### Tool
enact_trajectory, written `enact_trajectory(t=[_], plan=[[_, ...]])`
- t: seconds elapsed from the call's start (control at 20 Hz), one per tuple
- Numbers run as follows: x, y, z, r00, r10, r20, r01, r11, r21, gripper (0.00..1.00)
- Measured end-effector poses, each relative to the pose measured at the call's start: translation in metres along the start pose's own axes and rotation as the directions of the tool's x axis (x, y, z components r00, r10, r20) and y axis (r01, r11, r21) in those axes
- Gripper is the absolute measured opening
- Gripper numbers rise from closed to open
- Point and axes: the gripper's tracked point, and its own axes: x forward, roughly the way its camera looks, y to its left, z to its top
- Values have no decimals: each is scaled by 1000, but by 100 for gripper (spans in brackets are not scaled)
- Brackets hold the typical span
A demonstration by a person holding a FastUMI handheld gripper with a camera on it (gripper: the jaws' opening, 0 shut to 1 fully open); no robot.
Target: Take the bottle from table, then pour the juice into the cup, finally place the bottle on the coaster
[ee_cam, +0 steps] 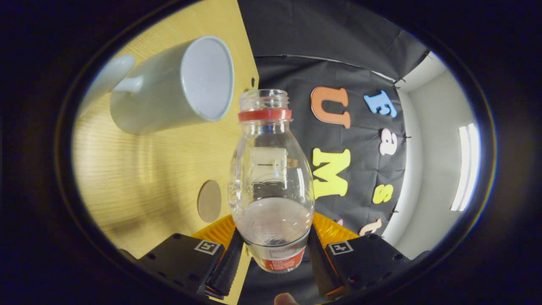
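The open bottle is being pinched between both fingers of the claw and tilted near the cup on the bench, so pouring is probably under way, with the coaster being needed next.

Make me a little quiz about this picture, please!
1. True or false: the tongs are shut on the bottle.
2. What colour is the ring round the bottle's neck? A) blue B) red C) green
3. Fill in: the bottle's open mouth is next to the rim of the white ____.

Key
1. True: both fingers press its sides.
2. B.
3. Cup. The round coaster lies on the wooden table, between the cup and the tongs.
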Motion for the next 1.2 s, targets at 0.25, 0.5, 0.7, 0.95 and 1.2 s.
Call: enact_trajectory(t=[0.25, 0.5, 0.7, 0.95, 1.2], plan=[[0, -3, 5, 1000, -11, 7, 11, 999, -48, 78], [3, -4, 4, 1000, -9, 4, 10, 997, -83, 78], [3, -4, 3, 1000, 0, 0, 0, 996, -93, 78], [0, -13, -1, 1000, -13, -2, 12, 993, -119, 78], [0, -23, -4, 1000, -25, -4, 24, 990, -135, 78]])
